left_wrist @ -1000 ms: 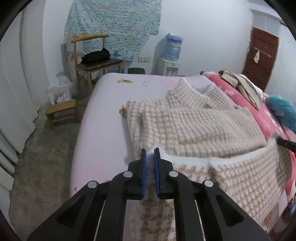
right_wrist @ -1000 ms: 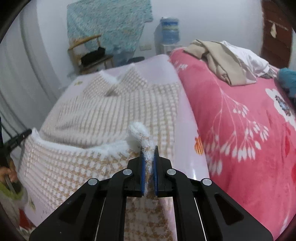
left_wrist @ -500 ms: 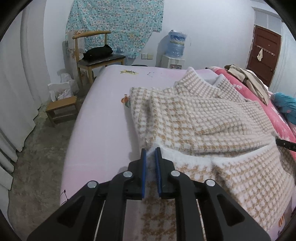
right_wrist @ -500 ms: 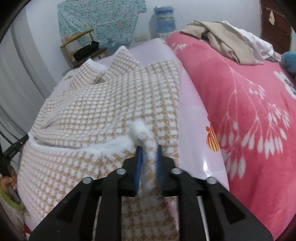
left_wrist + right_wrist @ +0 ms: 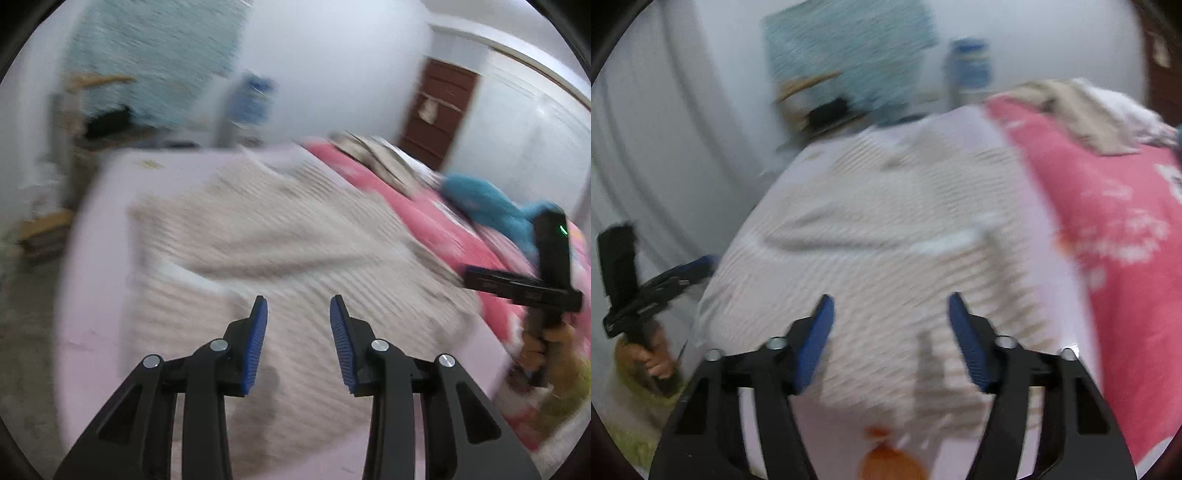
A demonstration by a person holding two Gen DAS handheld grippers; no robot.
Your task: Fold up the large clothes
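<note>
While my left gripper (image 5: 298, 308) and right gripper (image 5: 890, 306) were opening, nothing between their jaws, the checked sweater (image 5: 295, 236) lay folded on the lilac bed (image 5: 99, 229), beside the pink blanket (image 5: 1115, 206).

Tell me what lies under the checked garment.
The checked garment lies on a pale lilac sheet, bare along its edges. A pink floral blanket lies beside it. Whatever is beneath its middle is covered.
</note>
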